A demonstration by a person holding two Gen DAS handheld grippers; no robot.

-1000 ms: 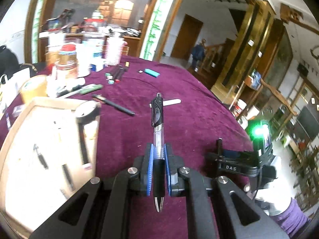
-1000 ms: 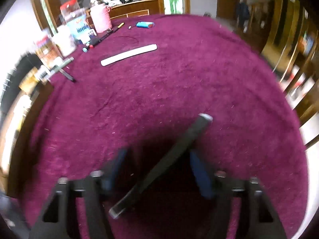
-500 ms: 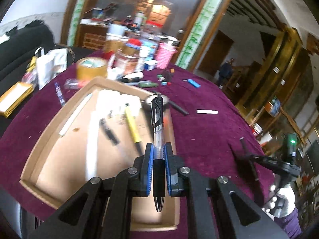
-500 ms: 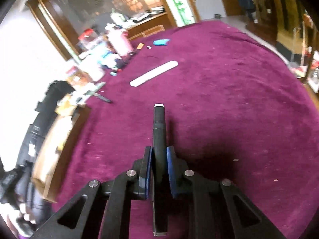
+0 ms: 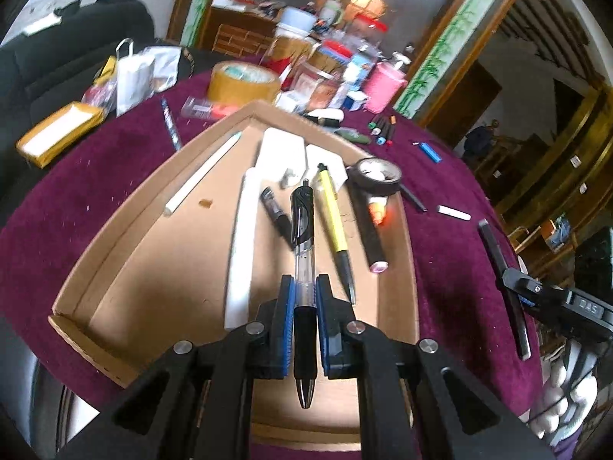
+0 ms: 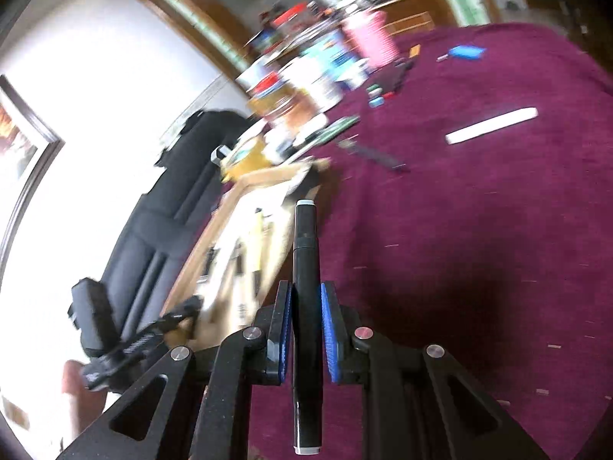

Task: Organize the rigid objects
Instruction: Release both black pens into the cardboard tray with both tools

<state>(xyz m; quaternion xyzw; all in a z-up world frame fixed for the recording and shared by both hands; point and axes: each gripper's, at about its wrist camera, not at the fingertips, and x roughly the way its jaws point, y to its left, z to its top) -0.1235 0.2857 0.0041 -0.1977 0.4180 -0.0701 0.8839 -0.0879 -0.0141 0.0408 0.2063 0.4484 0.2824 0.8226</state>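
Pens are what we hold in both grippers. Our left gripper (image 5: 305,299) is clamped on a clear pen (image 5: 304,253) with a black clip and black grip, its blue pads pressed to the barrel; the pen's tip points back toward the camera, and the clip end reaches out over the cardboard tray (image 5: 153,207). We hold it above the tray's near half. Inside the tray, beyond the pen, lie a yellow pen (image 5: 332,214), a short black pen (image 5: 276,211), a dark marker (image 5: 369,237) by the right wall, a long white strip (image 5: 243,245) and a thin white stick (image 5: 201,174) by the left wall. A black tape roll (image 5: 377,176) sits at the tray's far right corner, and a brown tape roll (image 5: 243,82) stands past its far corner.

Our right gripper (image 6: 306,329) has just closed and is clamped on a black marker (image 6: 305,268) with white ends, held to the right of the tray, over the purple table (image 6: 479,230). A white strip (image 6: 492,125) lies further right on the table.
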